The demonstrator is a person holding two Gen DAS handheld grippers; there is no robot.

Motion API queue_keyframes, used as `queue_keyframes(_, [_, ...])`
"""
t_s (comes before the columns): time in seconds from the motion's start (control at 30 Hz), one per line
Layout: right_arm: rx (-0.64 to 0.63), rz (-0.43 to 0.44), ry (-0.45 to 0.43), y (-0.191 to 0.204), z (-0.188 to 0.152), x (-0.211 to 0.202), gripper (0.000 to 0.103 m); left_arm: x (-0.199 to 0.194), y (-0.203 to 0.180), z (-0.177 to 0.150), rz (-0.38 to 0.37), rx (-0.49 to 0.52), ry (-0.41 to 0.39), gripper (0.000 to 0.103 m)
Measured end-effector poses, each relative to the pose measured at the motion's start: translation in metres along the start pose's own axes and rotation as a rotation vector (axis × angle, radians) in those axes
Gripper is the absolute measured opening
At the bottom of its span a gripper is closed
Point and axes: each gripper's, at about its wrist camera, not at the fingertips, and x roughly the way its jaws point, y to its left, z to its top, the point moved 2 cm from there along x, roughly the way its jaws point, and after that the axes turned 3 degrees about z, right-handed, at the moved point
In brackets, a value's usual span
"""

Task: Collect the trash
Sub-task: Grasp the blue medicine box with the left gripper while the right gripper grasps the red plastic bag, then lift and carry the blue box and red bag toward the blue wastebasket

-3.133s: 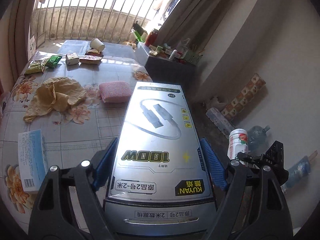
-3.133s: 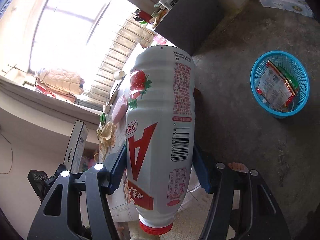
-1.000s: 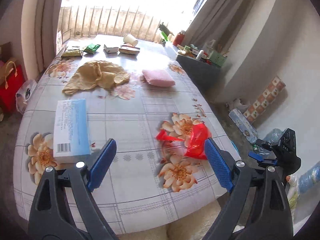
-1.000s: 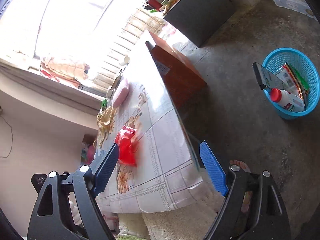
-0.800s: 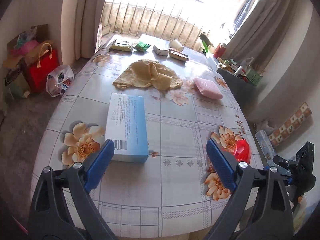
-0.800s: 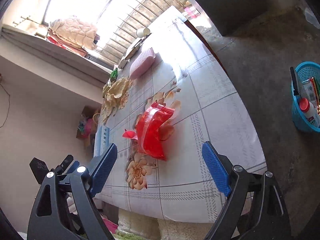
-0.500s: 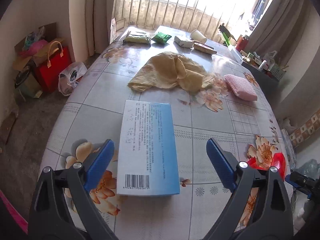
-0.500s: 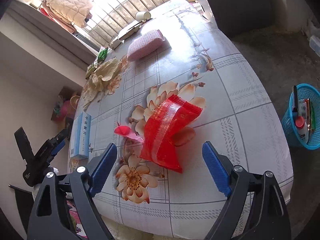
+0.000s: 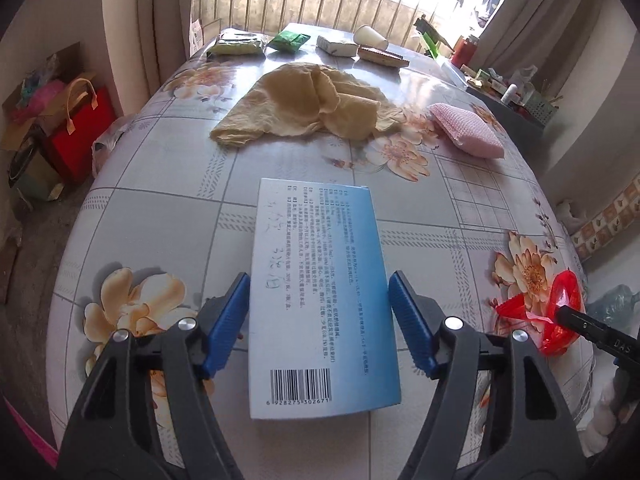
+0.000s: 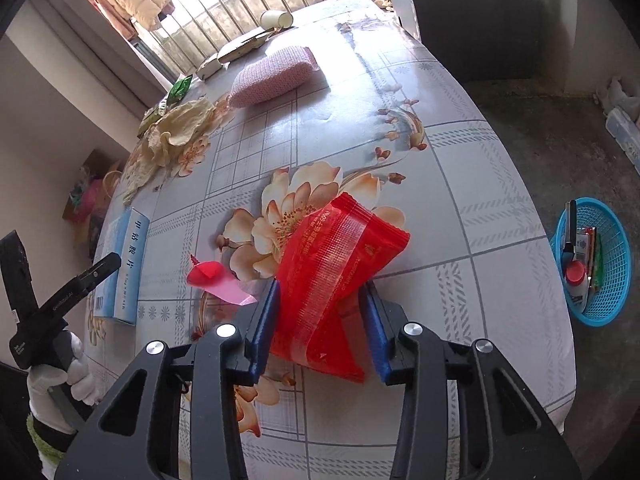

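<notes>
A light blue carton lies flat on the flowered tablecloth. My left gripper straddles it, jaws closing, and the blue pad tips touch its two long edges. A crumpled red snack packet sits near the table's right edge, also seen as the red packet in the left wrist view. My right gripper is closing on it, and both pads squeeze its lower half. A torn red scrap lies just left of the packet.
On the floor to the right stands a blue basket holding a bottle and packets. Further up the table lie a yellow cloth, a pink sponge, small packets and a paper cup. Bags stand on the floor at left.
The silver box and the bottle are no longer in the grippers. Both came down over the table; the left jaws narrowed onto the blue carton, the right jaws onto the red packet.
</notes>
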Motion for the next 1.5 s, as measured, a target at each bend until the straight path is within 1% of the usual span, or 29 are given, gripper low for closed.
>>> queue_keyframes(0.03, [-0.006, 0.004, 0.000, -0.001, -0.003, -0.003, 0.030, -0.003, -0.008, -0.005, -0.017, 0.018, 0.004, 0.065])
queue_keyframes(0.1, [-0.020, 0.006, 0.004, -0.003, -0.008, -0.010, 0.026, -0.011, -0.023, -0.015, -0.046, 0.053, 0.008, 0.059])
queue_keyframes(0.2, [-0.035, -0.001, 0.010, -0.009, -0.020, -0.020, 0.026, -0.020, -0.046, -0.035, -0.103, 0.102, 0.046, 0.058])
queue_keyframes(0.27, [-0.039, 0.000, 0.014, -0.011, -0.027, -0.023, 0.026, -0.024, -0.057, -0.047, -0.120, 0.123, 0.061, 0.059])
queue_keyframes(0.3, [-0.038, 0.003, 0.015, -0.012, -0.029, -0.025, 0.026, -0.026, -0.062, -0.050, -0.118, 0.129, 0.065, 0.061])
queue_keyframes(0.33, [-0.035, 0.003, 0.011, -0.013, -0.031, -0.026, 0.026, -0.027, -0.065, -0.053, -0.114, 0.134, 0.069, 0.067])
queue_keyframes(0.37, [-0.033, 0.004, 0.009, -0.013, -0.032, -0.027, 0.027, -0.028, -0.067, -0.054, -0.111, 0.138, 0.069, 0.070])
queue_keyframes(0.4, [-0.034, 0.007, 0.009, -0.013, -0.033, -0.027, 0.030, -0.029, -0.070, -0.055, -0.106, 0.141, 0.064, 0.075])
queue_keyframes(0.43, [-0.031, 0.008, 0.006, -0.013, -0.033, -0.028, 0.034, -0.029, -0.071, -0.055, -0.093, 0.148, 0.061, 0.076])
queue_keyframes(0.47, [-0.027, 0.009, 0.003, -0.012, -0.033, -0.028, 0.043, -0.029, -0.073, -0.056, -0.084, 0.154, 0.062, 0.076])
queue_keyframes(0.5, [-0.027, 0.011, -0.001, -0.011, -0.033, -0.029, 0.048, -0.028, -0.074, -0.055, -0.082, 0.158, 0.068, 0.079])
queue_keyframes(0.53, [-0.032, 0.012, -0.003, -0.009, -0.033, -0.029, 0.049, -0.027, -0.076, -0.056, -0.077, 0.164, 0.073, 0.082])
queue_keyframes(0.6, [-0.037, 0.006, -0.005, -0.007, -0.032, -0.027, 0.052, -0.023, -0.079, -0.056, -0.047, 0.186, 0.077, 0.082])
queue_keyframes(0.67, [-0.040, -0.005, -0.007, -0.005, -0.031, -0.025, 0.054, -0.018, -0.079, -0.055, -0.015, 0.199, 0.079, 0.082])
queue_keyframes(0.73, [-0.045, -0.020, -0.007, -0.004, -0.031, -0.024, 0.054, -0.014, -0.079, -0.056, 0.009, 0.201, 0.082, 0.082])
queue_keyframes(0.87, [-0.047, -0.035, -0.002, -0.004, -0.030, -0.020, 0.054, -0.010, -0.079, -0.056, 0.032, 0.216, 0.081, 0.081])
queue_keyframes(1.0, [-0.049, -0.045, -0.001, -0.004, -0.030, -0.016, 0.054, -0.006, -0.080, -0.059, 0.049, 0.238, 0.089, 0.070])
queue_keyframes(1.07, [-0.051, -0.050, -0.001, -0.004, -0.030, -0.015, 0.054, -0.005, -0.081, -0.059, 0.063, 0.246, 0.081, 0.067])
queue_keyframes(1.27, [-0.070, -0.075, -0.005, -0.001, -0.030, -0.014, 0.054, -0.006, -0.083, -0.059, 0.078, 0.255, 0.068, 0.067])
queue_keyframes(1.33, [-0.077, -0.087, -0.005, 0.001, -0.030, -0.014, 0.051, -0.007, -0.083, -0.059, 0.084, 0.259, 0.062, 0.067])
queue_keyframes(1.5, [-0.081, -0.085, 0.003, 0.001, -0.031, -0.013, 0.039, -0.010, -0.084, -0.059, 0.091, 0.261, 0.048, 0.067])
